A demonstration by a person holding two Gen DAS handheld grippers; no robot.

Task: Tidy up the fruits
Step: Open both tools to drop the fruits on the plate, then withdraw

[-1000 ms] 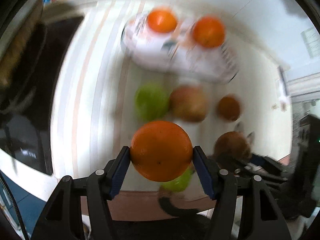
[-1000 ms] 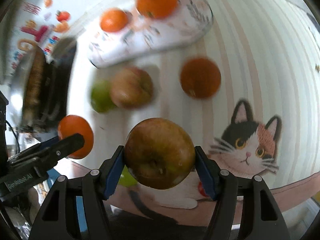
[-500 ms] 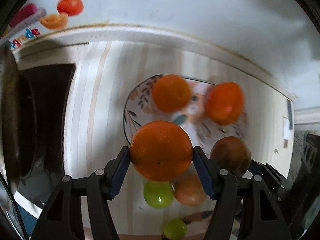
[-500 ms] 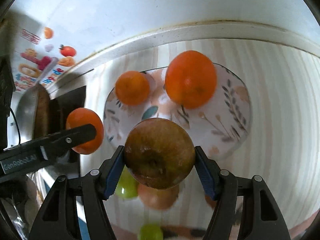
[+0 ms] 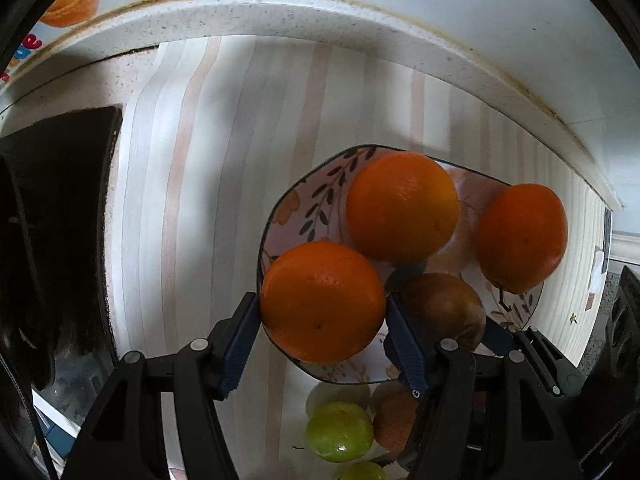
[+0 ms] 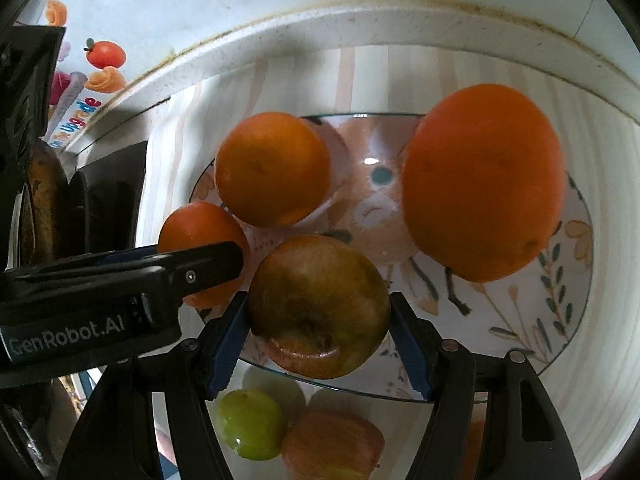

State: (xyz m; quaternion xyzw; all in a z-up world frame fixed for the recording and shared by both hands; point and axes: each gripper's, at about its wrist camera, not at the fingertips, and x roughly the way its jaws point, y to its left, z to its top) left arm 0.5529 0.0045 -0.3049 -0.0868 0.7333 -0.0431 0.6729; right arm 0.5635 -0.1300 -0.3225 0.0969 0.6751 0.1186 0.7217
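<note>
My left gripper (image 5: 320,306) is shut on an orange (image 5: 322,300), hanging over the left edge of the flowered plate (image 5: 288,208). My right gripper (image 6: 320,306) has a brown-red apple (image 6: 320,306) between its blue pads; the pads still touch it while the jaws are opening. The apple hangs low over the plate's (image 6: 560,320) near part. Two oranges (image 6: 272,168) (image 6: 480,182) lie on the plate. In the right wrist view the left gripper's finger (image 6: 192,268) and its orange (image 6: 196,232) sit just left of the apple.
A green fruit (image 6: 248,422) and a reddish apple (image 6: 332,444) lie on the striped mat in front of the plate. A dark stove top with a pan (image 5: 56,220) lies to the left. The counter's raised back edge (image 5: 360,20) and wall run close behind the plate.
Both grippers have carried their fruit forward and down, from the loose fruit on the mat to the plate. The plate and its two oranges now look much closer.
</note>
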